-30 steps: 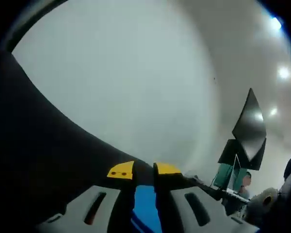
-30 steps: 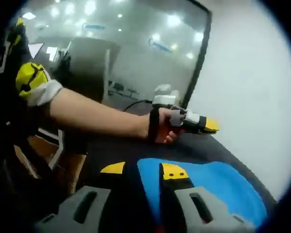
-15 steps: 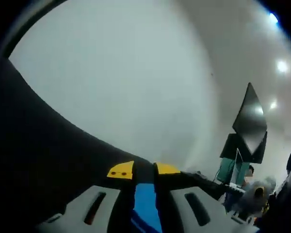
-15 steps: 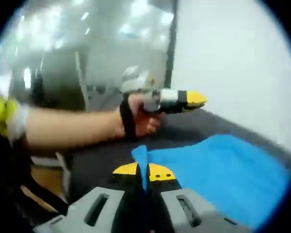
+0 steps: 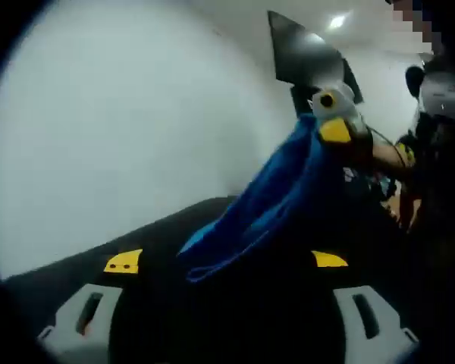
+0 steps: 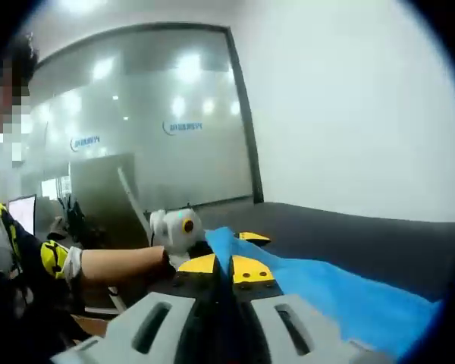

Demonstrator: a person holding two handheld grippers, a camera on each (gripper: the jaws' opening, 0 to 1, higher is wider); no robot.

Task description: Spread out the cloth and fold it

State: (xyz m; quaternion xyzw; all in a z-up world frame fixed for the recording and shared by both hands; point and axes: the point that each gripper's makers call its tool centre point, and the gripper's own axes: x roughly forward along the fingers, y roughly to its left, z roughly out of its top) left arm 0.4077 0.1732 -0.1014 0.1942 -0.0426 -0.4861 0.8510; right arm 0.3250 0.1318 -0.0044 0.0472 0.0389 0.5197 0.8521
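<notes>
A pale wall (image 5: 114, 129) takes up most of the left gripper view, and in the right gripper view it meets a glass partition (image 6: 144, 129) with blurred ceiling lights reflected in it. Below runs the dark counter (image 6: 349, 235), its bare top sloping across both views. The blue cloth (image 6: 341, 292) lies partly on that counter in the right gripper view, spreading from the tool tips toward the lower right; in the left gripper view the same cloth (image 5: 280, 197) hangs in a draped fold from the raised right tool down to the counter between the left tool's own jaws. A person's forearm (image 6: 114, 265) with a yellow-and-white cuff reaches in from the left of the right gripper view, holding the left tool (image 6: 250, 238), whose yellow tip shows just beyond the cloth's corner. The left tool (image 5: 226, 262) stands wide apart, its jaws gripping nothing. The right tool (image 6: 226, 267) is pressed together on the cloth's edge, and it shows again (image 5: 335, 129) lifted high, with cloth hanging from it.
</notes>
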